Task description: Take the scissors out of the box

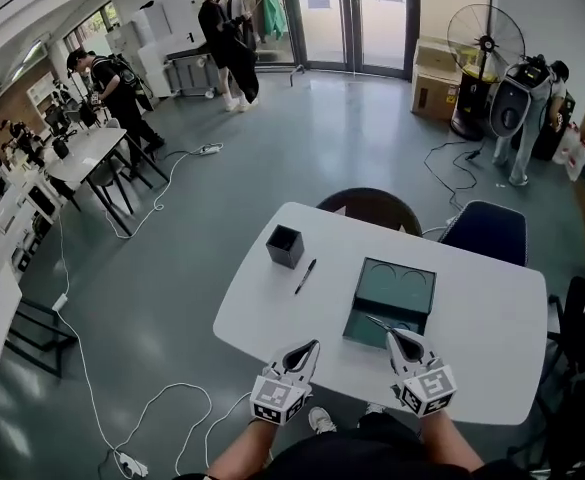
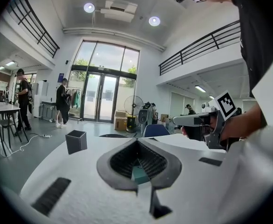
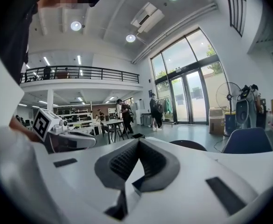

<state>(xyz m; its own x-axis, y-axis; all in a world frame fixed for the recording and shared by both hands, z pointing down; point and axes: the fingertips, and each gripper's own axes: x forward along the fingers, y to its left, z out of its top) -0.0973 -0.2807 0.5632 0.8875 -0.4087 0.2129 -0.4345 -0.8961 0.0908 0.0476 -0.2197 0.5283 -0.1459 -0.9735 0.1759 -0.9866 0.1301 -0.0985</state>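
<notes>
An open dark green box (image 1: 413,273) lies on the white table (image 1: 492,318), its two halves side by side. A thin dark thing, seemingly the scissors (image 1: 376,322), lies slanted across the near half. Its near end reaches the tip of my right gripper (image 1: 395,336), whose jaws are shut; I cannot tell whether they touch. My left gripper (image 1: 312,347) hovers over bare table left of the box, jaws together and holding nothing. In the left gripper view the shut jaws (image 2: 136,141) frame a teal patch of the box (image 2: 140,174). The right gripper view (image 3: 137,140) shows no scissors.
A black square pen holder (image 1: 284,245) and a black pen (image 1: 305,276) sit on the table's far left part. Two chairs (image 1: 487,230) stand behind the table. Several people stand farther off, with a fan (image 1: 484,43) and cables on the floor.
</notes>
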